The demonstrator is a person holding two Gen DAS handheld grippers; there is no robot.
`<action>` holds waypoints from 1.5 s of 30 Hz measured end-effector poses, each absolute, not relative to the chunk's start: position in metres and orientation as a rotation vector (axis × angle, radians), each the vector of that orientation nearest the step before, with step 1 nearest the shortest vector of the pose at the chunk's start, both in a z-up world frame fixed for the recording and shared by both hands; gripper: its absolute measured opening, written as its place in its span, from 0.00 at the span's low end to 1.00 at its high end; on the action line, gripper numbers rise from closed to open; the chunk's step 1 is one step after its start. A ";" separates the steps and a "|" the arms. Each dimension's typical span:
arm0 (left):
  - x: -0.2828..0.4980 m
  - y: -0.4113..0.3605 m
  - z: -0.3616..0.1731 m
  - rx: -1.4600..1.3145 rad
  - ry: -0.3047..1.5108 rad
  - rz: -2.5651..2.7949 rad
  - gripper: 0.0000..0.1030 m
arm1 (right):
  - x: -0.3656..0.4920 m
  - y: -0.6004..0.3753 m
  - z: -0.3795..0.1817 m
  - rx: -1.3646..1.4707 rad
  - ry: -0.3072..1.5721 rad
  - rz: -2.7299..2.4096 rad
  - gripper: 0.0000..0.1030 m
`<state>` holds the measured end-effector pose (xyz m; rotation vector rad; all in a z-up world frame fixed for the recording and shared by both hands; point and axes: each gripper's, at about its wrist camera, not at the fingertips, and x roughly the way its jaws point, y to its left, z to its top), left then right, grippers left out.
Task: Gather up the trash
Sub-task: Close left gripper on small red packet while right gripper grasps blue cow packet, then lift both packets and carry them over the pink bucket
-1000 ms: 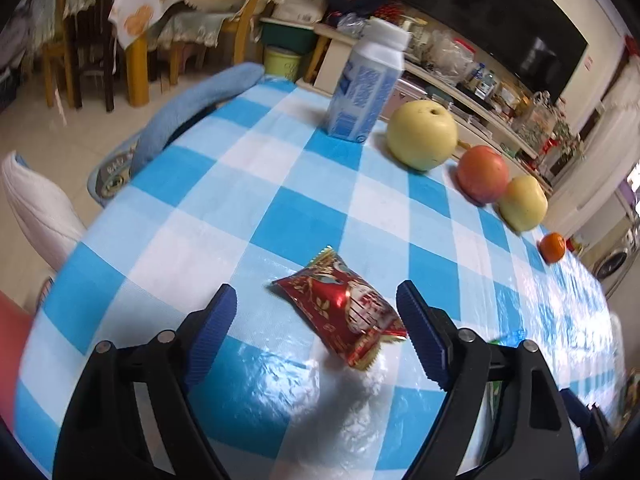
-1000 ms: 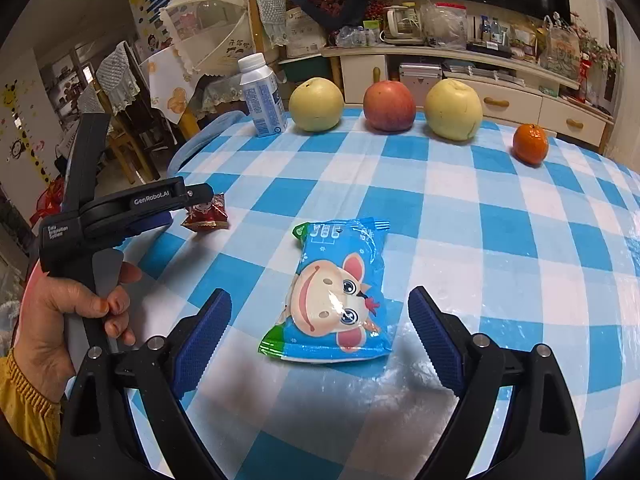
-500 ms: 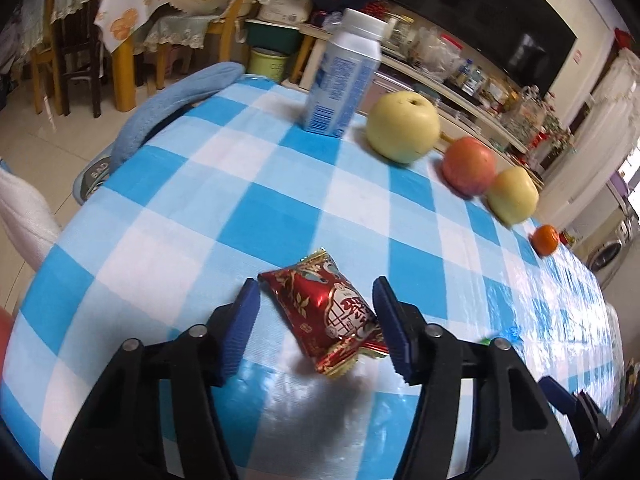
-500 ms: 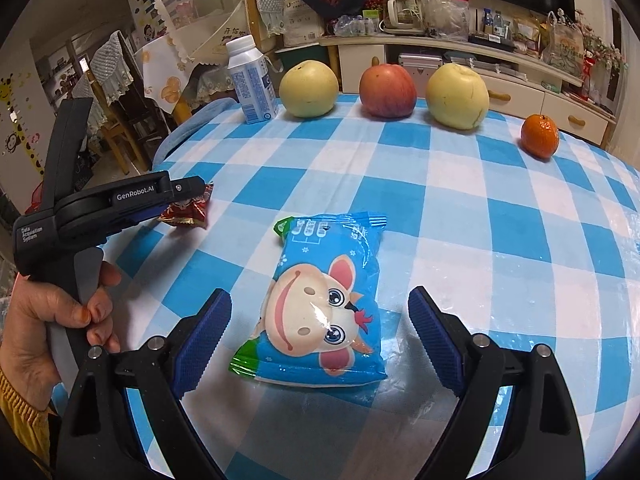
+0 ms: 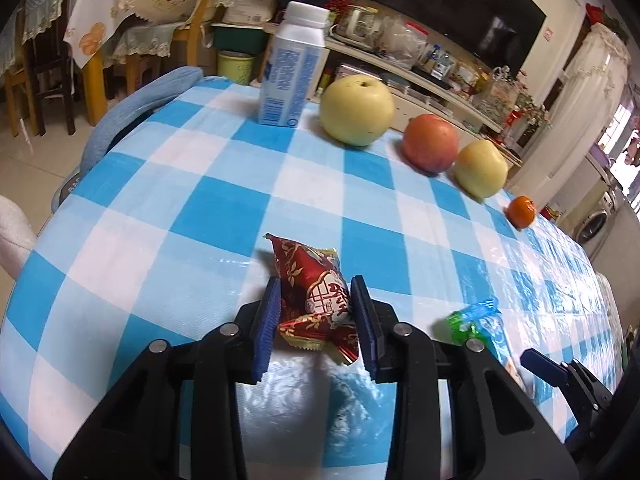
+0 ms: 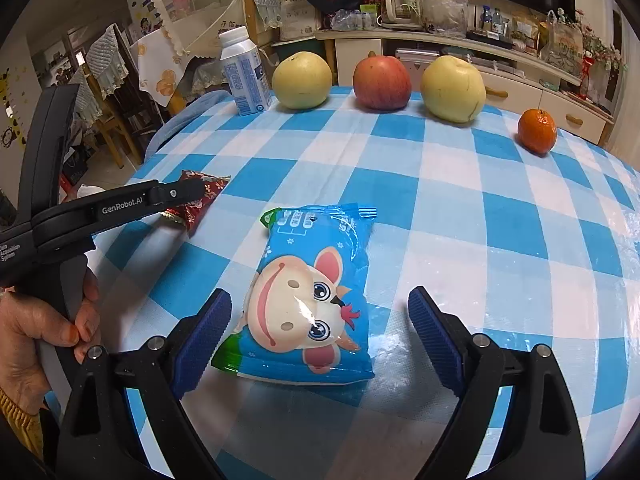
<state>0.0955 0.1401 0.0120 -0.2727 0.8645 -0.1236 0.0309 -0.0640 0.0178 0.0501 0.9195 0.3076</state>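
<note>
Left gripper (image 5: 316, 316), left wrist view: your jaws are closing on the small red foil snack packet with gold print (image 5: 314, 294), which lies on the blue-and-white checked plastic tablecloth (image 5: 224, 216) near its 8 o'clock edge; both blue ribbed pads (image 5: 267, 320) already touch its sides and the film buckles between them. Expect this packet to be very light, crinkly and slick, soft enough to crush. You have it across the puffed middle, which is the better hold; the flat crimped seams at 12 and 6 o'clock would likely slide out. Right gripper (image 6: 320, 328), right wrist view: your jaws stand wide, straddling the near end of the larger blue plastic snack bag printed with a cartoon cow face (image 6: 312, 300), and neither pad presses on it. The bag lies flat near the table's centre, its long axis running from 12 to 6 o'clock. Judge it light, glossy and air-cushioned, so it may squirm or skate on the cloth; close across the narrow width at mid-body rather than on the sealed ends. Along the far rim, from 11 to 2 o'clock, stand a white-capped blue-and-white milk bottle (image 6: 244, 76), two yellow pears (image 6: 302, 80), a red apple (image 6: 382, 82) and a small orange tangerine (image 6: 537, 129), well apart from both wrappers.
</note>
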 end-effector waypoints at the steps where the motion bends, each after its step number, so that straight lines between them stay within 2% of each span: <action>1: 0.095 0.139 0.013 -0.273 0.863 -0.131 0.33 | 0.032 -0.064 0.017 0.052 0.922 0.306 0.87; 5: 0.091 0.133 0.015 -0.265 0.857 -0.155 0.29 | 0.034 -0.068 0.014 0.086 0.927 0.320 0.79; 10: 0.085 0.133 0.020 -0.267 0.845 -0.171 0.29 | 0.033 -0.066 0.014 0.087 0.925 0.327 0.62; 26: 0.056 0.133 0.036 -0.262 0.798 -0.209 0.28 | 0.023 -0.067 0.019 0.069 0.905 0.332 0.44; 27: 0.054 0.133 0.037 -0.257 0.795 -0.208 0.28 | 0.022 -0.066 0.020 0.064 0.901 0.332 0.39; 34: 0.034 0.137 0.045 -0.224 0.769 -0.201 0.28 | 0.011 -0.061 0.025 0.032 0.865 0.330 0.36; 45: 0.006 0.150 0.057 -0.198 0.736 -0.163 0.28 | -0.016 -0.052 0.042 0.009 0.819 0.347 0.36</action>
